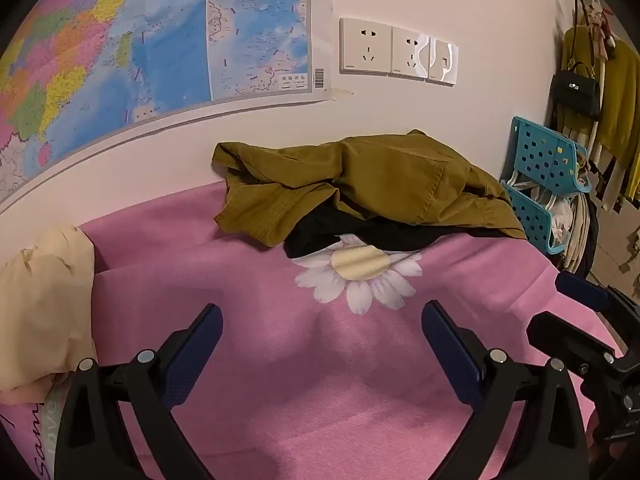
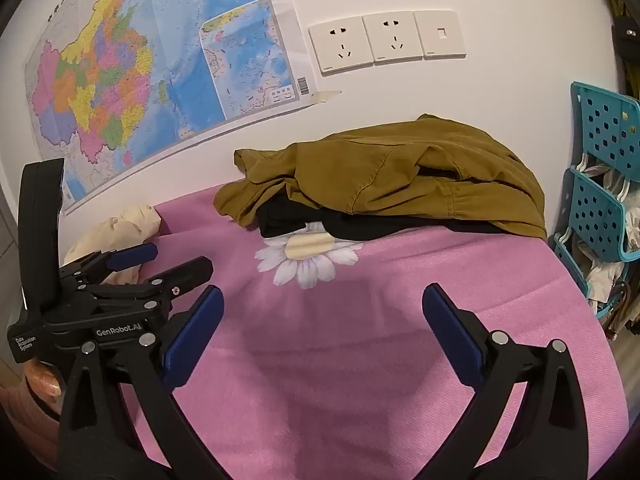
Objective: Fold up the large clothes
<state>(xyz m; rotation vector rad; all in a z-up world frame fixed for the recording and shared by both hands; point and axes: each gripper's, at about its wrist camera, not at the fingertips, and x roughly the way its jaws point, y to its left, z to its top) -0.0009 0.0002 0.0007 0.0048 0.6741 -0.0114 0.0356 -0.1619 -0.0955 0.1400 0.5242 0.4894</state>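
Here both gripper jaws spread, empty: left gripper (image 1: 322,330), right gripper (image 2: 323,312); black garment (image 2: 360,226) mostly hidden under olive jacket (image 2: 400,168).

You have two grippers in view: the left gripper (image 1: 322,330) and the right gripper (image 2: 323,312), each with two fingers. One olive-brown garment (image 1: 384,176) lies over one black garment (image 1: 360,232) on one pink blanket (image 1: 320,380) printed with one daisy (image 1: 360,276). One cream cloth (image 1: 44,304), one wall map (image 1: 120,40), three wall plates (image 1: 398,52) and one blue basket rack (image 1: 548,176).
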